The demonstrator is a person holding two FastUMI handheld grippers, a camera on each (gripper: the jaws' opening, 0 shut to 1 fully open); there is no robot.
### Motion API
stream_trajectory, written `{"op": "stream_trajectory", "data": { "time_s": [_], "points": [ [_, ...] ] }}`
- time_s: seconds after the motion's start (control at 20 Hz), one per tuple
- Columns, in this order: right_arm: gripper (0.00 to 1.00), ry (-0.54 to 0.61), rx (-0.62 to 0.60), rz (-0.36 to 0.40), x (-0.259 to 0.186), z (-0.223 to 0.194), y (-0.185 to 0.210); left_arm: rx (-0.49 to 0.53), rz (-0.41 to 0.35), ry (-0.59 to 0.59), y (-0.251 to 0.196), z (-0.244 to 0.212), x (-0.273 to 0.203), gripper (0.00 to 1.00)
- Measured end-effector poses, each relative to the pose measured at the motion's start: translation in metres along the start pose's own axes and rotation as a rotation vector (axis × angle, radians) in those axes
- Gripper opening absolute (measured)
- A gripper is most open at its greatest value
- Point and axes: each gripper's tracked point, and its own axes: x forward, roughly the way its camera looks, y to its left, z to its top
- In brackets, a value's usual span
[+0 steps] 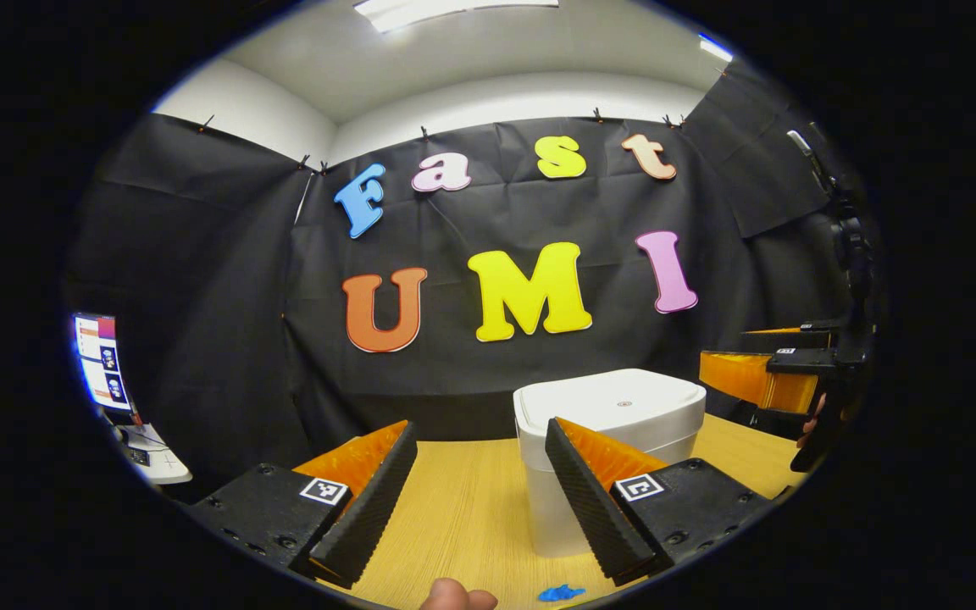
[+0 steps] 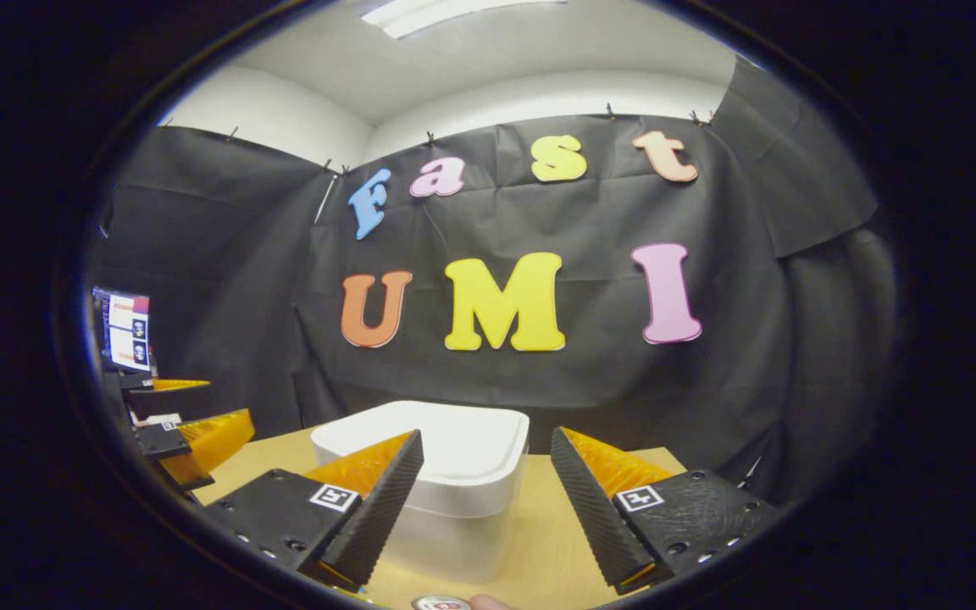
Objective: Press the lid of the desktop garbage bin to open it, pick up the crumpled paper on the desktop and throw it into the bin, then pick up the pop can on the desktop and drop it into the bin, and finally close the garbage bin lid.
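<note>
A white desktop bin (image 1: 611, 424) stands on the wooden table (image 1: 463, 508) with its lid (image 1: 615, 400) down. My left gripper (image 1: 479, 432) is open above the table, just left of the bin and nearer than it, holding nothing. In the right gripper view the bin (image 2: 446, 474) sits straight ahead, partly behind my left finger. My right gripper (image 2: 486, 439) is open and empty, level with the lid (image 2: 446, 440). A round silver and red top, perhaps the pop can (image 2: 441, 603), peeks in at the bottom edge.
The right gripper (image 1: 759, 364) and the hand (image 1: 814, 419) holding it are at the far right beyond the bin. The left gripper (image 2: 191, 428) is at the left table edge. A monitor (image 1: 102, 360) stands at the left. A small blue scrap (image 1: 562, 593) lies at the near edge.
</note>
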Motion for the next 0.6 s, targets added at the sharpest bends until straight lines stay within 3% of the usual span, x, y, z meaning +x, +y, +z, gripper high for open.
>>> {"op": "stream_trajectory", "data": {
  "time_s": [0.1, 0.25, 0.3, 0.35, 0.4, 0.45, 0.5, 0.6],
  "points": [
    [0.88, 0.001, -0.014, -0.009, 0.001, 0.002, -0.001, -0.02, -0.005, 0.008, 0.0, -0.005, 0.0, 0.98],
    [0.58, 0.005, -0.05, 0.002, 0.011, 0.003, 0.007, -0.035, -0.016, 0.026, -0.001, -0.017, 0.001, 0.98],
    [0.41, 0.021, -0.045, 0.015, 0.016, 0.0, 0.012, -0.04, -0.017, 0.043, 0.001, -0.023, 0.001, 0.98],
    [0.16, 0.041, -0.03, 0.055, 0.023, -0.003, 0.026, -0.048, -0.024, 0.048, 0.002, -0.026, 0.0, 0.99],
    [0.07, 0.062, -0.032, 0.093, 0.029, -0.007, 0.038, -0.05, -0.027, 0.045, 0.002, -0.025, 0.0, 0.98],
    [0.0, 0.092, -0.056, 0.124, 0.033, -0.013, 0.046, -0.05, -0.028, 0.042, 0.003, -0.025, -0.001, 0.99],
    [0.05, 0.117, -0.072, 0.144, 0.033, -0.017, 0.052, -0.048, -0.031, 0.04, 0.003, -0.025, -0.002, 0.98],
    [0.0, 0.138, -0.108, 0.15, 0.043, -0.027, 0.058, -0.058, -0.034, 0.044, 0.007, -0.028, -0.002, 0.98]
  ]
}}
